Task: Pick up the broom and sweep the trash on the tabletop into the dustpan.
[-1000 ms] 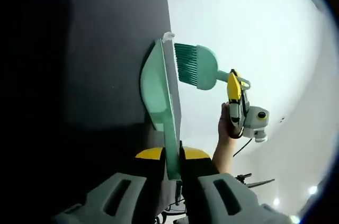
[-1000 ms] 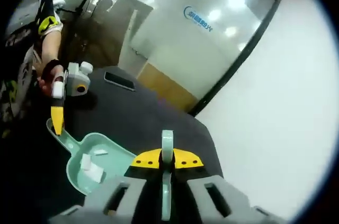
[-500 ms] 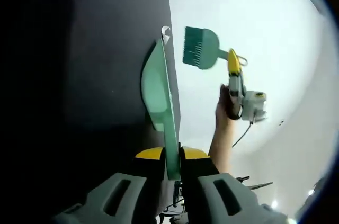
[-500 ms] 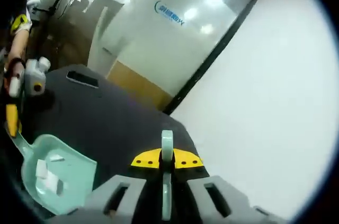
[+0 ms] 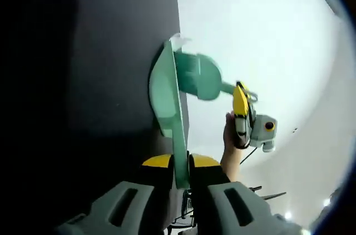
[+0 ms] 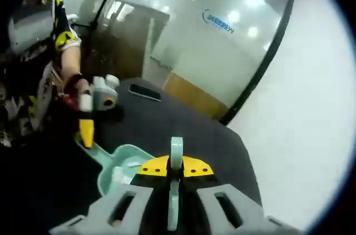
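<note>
The dustpan (image 5: 165, 99) handle was clamped between the left gripper (image 5: 181, 178) jaws, the broom (image 5: 197, 75) handle between the right gripper (image 6: 175, 182) jaws; white scraps (image 6: 118, 175) were seen inside the dustpan.

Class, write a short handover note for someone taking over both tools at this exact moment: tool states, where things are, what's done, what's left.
Left tool: shut on the dustpan handle, pan at the edge of the dark tabletop.
Right tool: shut on the broom handle; the brush head is at the pan's mouth.
Done: white trash pieces lie inside the dustpan.
Left: check the tabletop for remaining scraps, since much of it is out of sight. A phone lies at the far end.
</note>
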A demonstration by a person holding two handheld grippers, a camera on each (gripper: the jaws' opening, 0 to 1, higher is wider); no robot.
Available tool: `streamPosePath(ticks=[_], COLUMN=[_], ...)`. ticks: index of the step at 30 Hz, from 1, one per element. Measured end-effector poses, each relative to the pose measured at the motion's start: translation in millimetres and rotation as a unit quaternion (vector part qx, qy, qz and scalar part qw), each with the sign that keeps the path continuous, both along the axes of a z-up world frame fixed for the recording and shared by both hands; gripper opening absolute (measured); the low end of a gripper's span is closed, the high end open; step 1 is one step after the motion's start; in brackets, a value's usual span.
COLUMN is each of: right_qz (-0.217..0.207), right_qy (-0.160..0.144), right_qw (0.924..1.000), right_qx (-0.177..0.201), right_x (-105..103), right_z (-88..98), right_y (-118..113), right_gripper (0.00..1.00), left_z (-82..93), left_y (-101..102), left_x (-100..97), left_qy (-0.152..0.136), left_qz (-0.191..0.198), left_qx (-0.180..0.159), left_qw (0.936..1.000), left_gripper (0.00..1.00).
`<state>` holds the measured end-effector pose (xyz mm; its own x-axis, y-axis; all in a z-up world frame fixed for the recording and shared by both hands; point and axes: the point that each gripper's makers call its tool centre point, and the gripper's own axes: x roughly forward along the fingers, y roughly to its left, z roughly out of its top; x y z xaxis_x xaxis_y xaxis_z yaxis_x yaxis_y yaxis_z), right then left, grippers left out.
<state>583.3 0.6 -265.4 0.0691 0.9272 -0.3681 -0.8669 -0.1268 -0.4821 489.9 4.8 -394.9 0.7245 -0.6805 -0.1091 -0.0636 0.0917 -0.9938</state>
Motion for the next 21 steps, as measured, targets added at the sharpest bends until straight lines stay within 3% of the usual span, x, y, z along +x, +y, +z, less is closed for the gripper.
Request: streamPosePath(ticks=[3, 5, 6, 8, 10, 14, 16, 18, 19, 20, 21], right_qz=[-0.047, -0.063, -0.076, -0.076, -0.105, -0.110, -0.077, -0.042, -0.034, -0.037, -0.027], right_qy=[-0.020, -0.060, -0.044, -0.044, -0.041, -0.064, -0.068, -0.032, -0.066, -0.079, -0.058], right_qw=[0.9982, 0.9955, 0.9955, 0.9953, 0.9914, 0.9906, 0.9947, 0.9984, 0.9970, 0.9957, 0.9975], right_qx=[0.032, 0.036, 0.036, 0.039, 0.067, 0.050, 0.007, -0.020, -0.025, -0.031, -0.030], right_x=[20, 31, 36, 43, 60, 76, 69, 54, 53, 52, 42], right_z=[18.2, 22.4, 21.3, 19.2, 22.1, -3.2, -24.9, -38.3, -36.2, -34.3, -29.7], right_y=[-2, 1, 4, 12, 23, 52, 63, 64, 60, 55, 46], right_gripper=[0.05, 0.04, 0.04, 0.04, 0.04, 0.04, 0.04, 0.05, 0.05, 0.04, 0.04], left_z=[1.0, 1.8, 1.8, -0.1, 0.9, 0.4, 1.4, 1.3, 1.3, 0.4, 0.3], left_y=[-1, -2, -2, -3, -3, -5, -6, -7, -8, -8, -8], left_x=[-2.4, -3.7, -4.4, -6.0, -5.9, -8.0, -9.7, -11.3, -11.9, -12.3, -12.8], left_qy=[-0.002, -0.002, -0.003, -0.003, -0.002, 0.000, 0.000, 0.000, 0.000, 0.000, 0.000], left_qz=[0.001, 0.002, 0.002, 0.003, 0.004, 0.005, 0.005, 0.005, 0.005, 0.005, 0.005], left_qx=[0.002, 0.004, 0.005, 0.006, 0.005, 0.005, 0.005, 0.004, 0.004, 0.005, 0.004], left_qw=[1.0000, 1.0000, 1.0000, 1.0000, 1.0000, 1.0000, 1.0000, 1.0000, 1.0000, 1.0000, 1.0000], left_gripper=[0.09, 0.09, 0.09, 0.09, 0.09, 0.09, 0.09, 0.09, 0.09, 0.09, 0.09])
